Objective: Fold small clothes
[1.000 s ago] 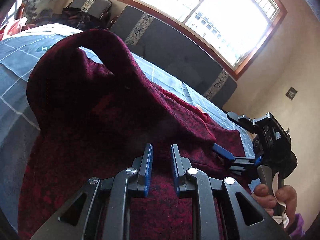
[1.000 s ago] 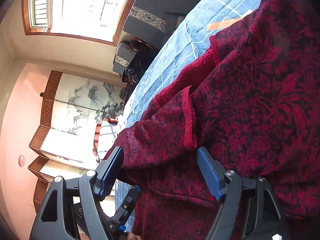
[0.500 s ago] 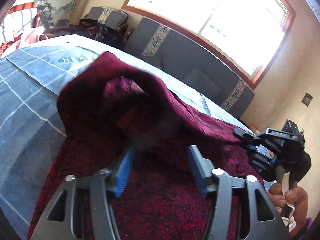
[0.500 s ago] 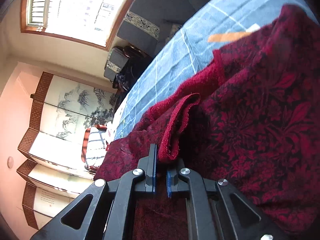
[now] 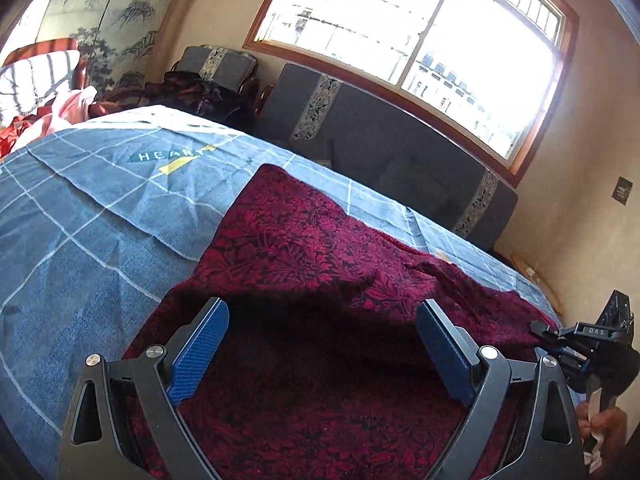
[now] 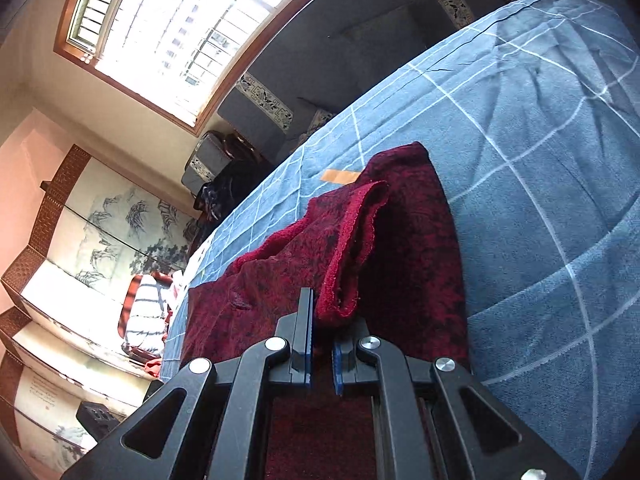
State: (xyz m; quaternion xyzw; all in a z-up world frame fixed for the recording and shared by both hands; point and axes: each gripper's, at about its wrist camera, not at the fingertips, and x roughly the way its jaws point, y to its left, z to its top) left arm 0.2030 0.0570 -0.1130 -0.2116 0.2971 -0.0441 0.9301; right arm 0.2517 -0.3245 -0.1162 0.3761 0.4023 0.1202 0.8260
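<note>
A dark red patterned garment (image 5: 304,248) lies spread on the blue checked bedspread (image 5: 80,232). My left gripper (image 5: 320,344) hovers over its near part, jaws opening wide, with cloth below them but nothing pressed between the blue pads (image 5: 200,344). In the right wrist view my right gripper (image 6: 322,344) is shut on a hemmed edge of the red garment (image 6: 352,248), which rises bunched from the jaws. The right gripper (image 5: 576,344) also shows at the right edge of the left wrist view, held by a hand (image 5: 604,424).
A grey sofa (image 5: 380,140) stands under a bright window (image 5: 420,32) beyond the bed. A painted folding screen (image 6: 100,232) and a striped cloth (image 5: 36,76) are at the far left. An orange label (image 6: 340,176) lies on the bedspread by the garment.
My left gripper let go of the raised fold and opened wide; the fold dropped flat. My right gripper closed on the garment's hemmed edge and drew it back, lifting it.
</note>
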